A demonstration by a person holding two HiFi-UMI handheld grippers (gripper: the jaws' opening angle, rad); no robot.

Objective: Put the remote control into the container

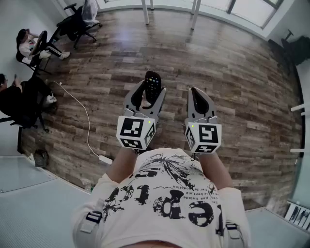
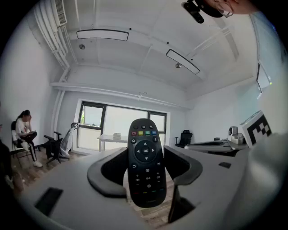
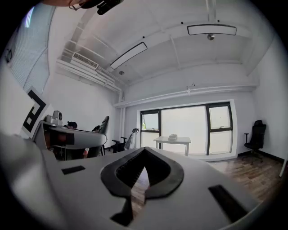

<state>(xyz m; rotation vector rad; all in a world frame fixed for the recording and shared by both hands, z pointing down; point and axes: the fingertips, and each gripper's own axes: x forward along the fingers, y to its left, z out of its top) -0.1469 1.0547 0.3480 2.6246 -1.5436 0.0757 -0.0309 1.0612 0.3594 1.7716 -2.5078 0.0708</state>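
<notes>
A black remote control (image 1: 152, 85) with a round pad and coloured buttons stands upright between the jaws of my left gripper (image 1: 147, 95), which is shut on its lower half. In the left gripper view the remote control (image 2: 146, 152) fills the centre, buttons facing the camera, with my left gripper (image 2: 145, 173) pressing its sides. My right gripper (image 1: 196, 93) is level with the left one, a little to its right. Its jaws meet at the tips with nothing between them, as the right gripper (image 3: 144, 153) view shows. Both grippers are held in the air above a wooden floor. No container shows in any view.
Wooden plank floor (image 1: 227, 82) lies below. Office chairs (image 1: 77, 22) and seated people (image 1: 26, 43) are at the far left. A white cable (image 1: 82, 109) runs to a power strip (image 1: 105, 159). White table legs (image 1: 145, 12) stand by the window; the table (image 3: 173, 140) holds a small stack.
</notes>
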